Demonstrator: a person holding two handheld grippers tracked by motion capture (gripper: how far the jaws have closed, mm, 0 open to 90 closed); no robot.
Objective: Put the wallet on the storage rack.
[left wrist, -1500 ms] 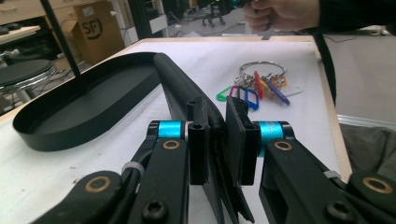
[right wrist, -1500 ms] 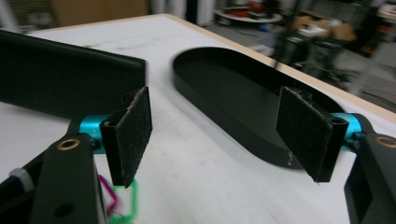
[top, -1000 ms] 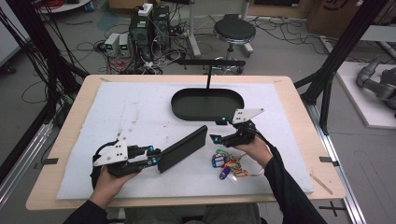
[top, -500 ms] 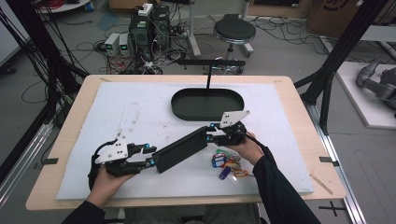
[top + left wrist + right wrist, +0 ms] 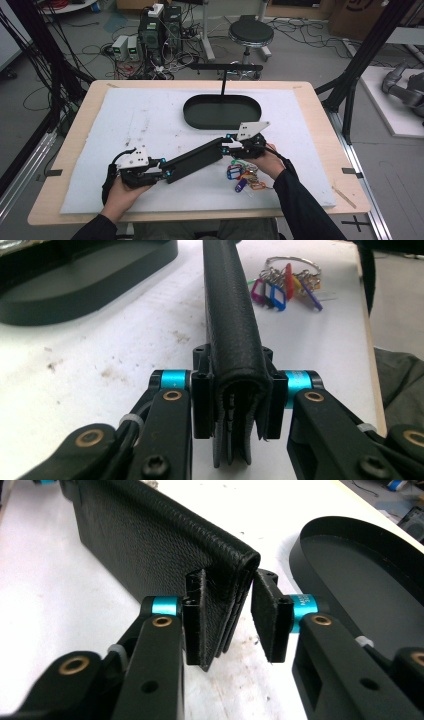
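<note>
- Two grippers share one load on the wooden bench (image 5: pixel 320 107), which carries a white foam mat (image 5: pixel 150 120) so that things lie on a soft, even surface.
- Toward the far side of the mat sits a black oval tray (image 5: pixel 222 111), apart from the work, likely the place where things are meant to end up.
- Between the hands spans the long black leather wallet (image 5: pixel 195 160), held on edge with its spine up, one end toward each hand, near the front middle of the mat; carrying it at both ends would keep it from sagging or flopping open.
- At the wallet's near-left end the left gripper (image 5: pixel 234 400) is clamped on it, both pads pressed against the folded leaves; its jaws have just been closing.
- At the other end the right gripper (image 5: pixel 235 622) has one pad against the leather while the other stands off with a gap, so it brackets rather than pinches the wallet.
- Just beside the right hand (image 5: pixel 267 162) lies a bunch of coloured plastic key tags on a metal ring (image 5: pixel 242 177), untouched on the mat.
</note>
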